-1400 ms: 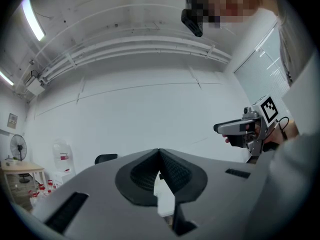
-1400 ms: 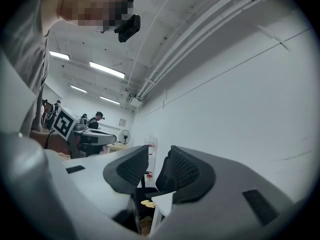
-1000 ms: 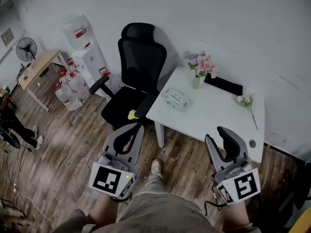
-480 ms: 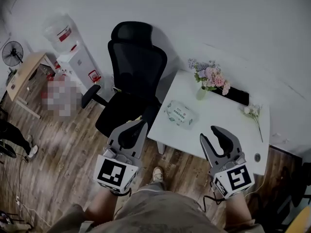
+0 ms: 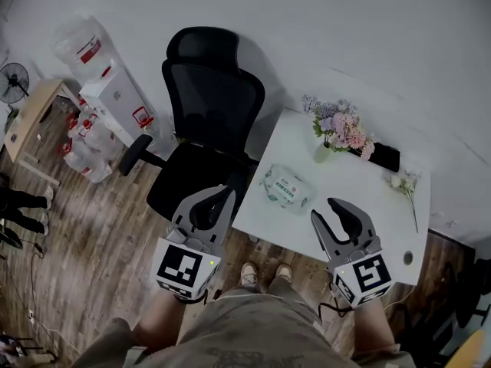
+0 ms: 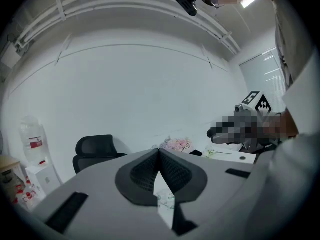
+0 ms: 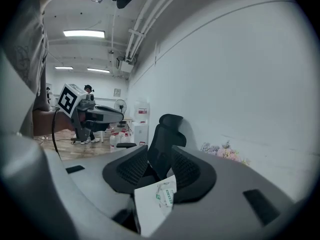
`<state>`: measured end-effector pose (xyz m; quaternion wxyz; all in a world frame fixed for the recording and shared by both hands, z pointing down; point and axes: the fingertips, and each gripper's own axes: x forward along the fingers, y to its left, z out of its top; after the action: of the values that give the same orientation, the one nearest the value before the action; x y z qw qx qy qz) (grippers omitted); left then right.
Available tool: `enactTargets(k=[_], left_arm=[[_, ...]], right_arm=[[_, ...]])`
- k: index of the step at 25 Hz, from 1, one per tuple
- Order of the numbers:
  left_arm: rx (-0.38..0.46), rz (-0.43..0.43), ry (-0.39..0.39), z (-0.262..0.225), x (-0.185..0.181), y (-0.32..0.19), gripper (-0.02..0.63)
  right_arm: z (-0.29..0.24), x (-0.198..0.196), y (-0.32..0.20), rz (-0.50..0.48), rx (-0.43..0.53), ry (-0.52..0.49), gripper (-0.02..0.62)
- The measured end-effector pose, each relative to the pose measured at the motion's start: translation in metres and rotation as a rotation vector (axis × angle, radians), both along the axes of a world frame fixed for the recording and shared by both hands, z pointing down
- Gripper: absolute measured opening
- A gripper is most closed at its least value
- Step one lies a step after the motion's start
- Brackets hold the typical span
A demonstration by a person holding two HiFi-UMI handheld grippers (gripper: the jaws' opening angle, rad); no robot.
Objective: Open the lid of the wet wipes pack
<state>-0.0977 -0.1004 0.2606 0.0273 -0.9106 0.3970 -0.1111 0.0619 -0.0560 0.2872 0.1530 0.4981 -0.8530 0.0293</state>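
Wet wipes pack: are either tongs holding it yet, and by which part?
Nothing is held. The wet wipes pack lies on the table, clear of both. The left tongs are shut on nothing; the right tongs stand open.

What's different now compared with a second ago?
The person has stepped closer to the white table, so the wet wipes pack now lies just ahead of the grippers. Nothing was grasped. The left gripper stays shut, the right gripper open.

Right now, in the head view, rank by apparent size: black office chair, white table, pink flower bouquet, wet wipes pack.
White table and black office chair: too alike to split.
Pink flower bouquet.
Wet wipes pack.
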Motion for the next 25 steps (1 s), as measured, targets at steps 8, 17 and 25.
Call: enactTargets(k=[8, 17, 25], left_arm=[[-0.082, -0.016, 0.002, 0.02, 0.018, -0.017, 0.017], [-0.117, -0.01, -0.038, 0.046, 0.041, -0.049, 0.017], [-0.203, 0.013, -0.049, 0.093, 0.06, -0.075, 0.017]], right_arm=[[0.028, 0.013, -0.038, -0.047, -0.068, 0.016, 0.166], [0.065, 0.016, -0.089, -0.059, -0.149, 0.02, 0.166], [0.116, 0.005, -0.12, -0.093, -0.229, 0.088, 0.168]])
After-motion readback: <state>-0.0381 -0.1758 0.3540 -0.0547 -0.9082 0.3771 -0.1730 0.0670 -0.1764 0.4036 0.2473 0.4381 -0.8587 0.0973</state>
